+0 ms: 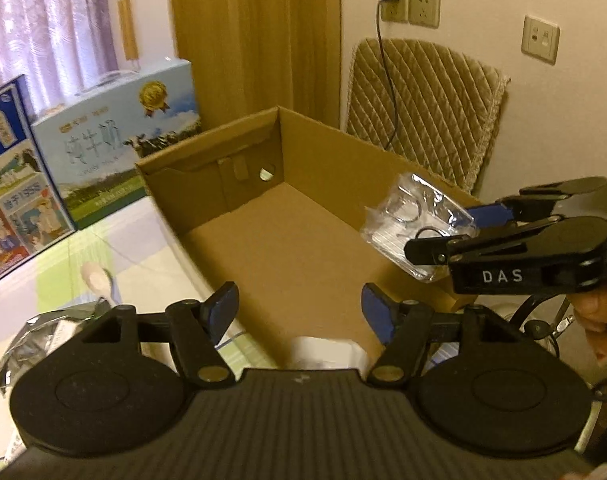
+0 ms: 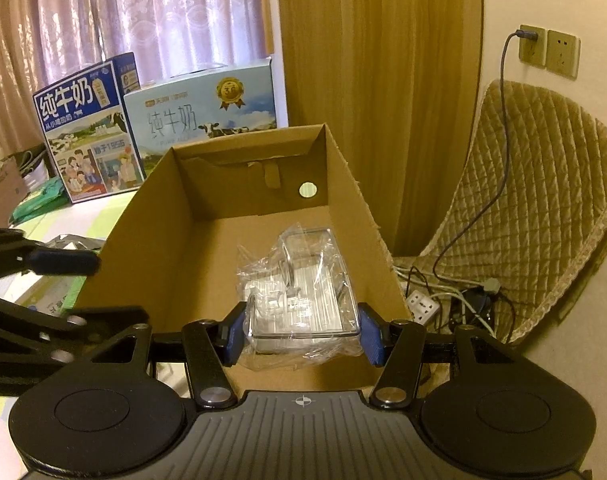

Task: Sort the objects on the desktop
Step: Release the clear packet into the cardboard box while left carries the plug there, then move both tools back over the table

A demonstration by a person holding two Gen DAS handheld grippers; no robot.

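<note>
An open cardboard box (image 1: 323, 152) (image 2: 175, 184) stands on the table with nothing on its brown floor. My right gripper (image 2: 301, 330) is shut on a clear plastic case wrapped in crinkled film (image 2: 303, 292) and holds it above the box's near right part. From the left wrist view the same case (image 1: 415, 220) hangs over the box's right wall, pinched by the right gripper (image 1: 459, 224). My left gripper (image 1: 299, 312) is open over the box's near edge, nothing between its blue pads.
Two milk cartons (image 2: 199, 108) (image 1: 115, 136) stand behind the box on the left. A silver foil packet (image 1: 43, 336) and a white spoon-like thing (image 1: 97, 276) lie on the table left of the box. A quilted chair (image 2: 543, 200), power strip (image 2: 423, 304) and cables are on the right.
</note>
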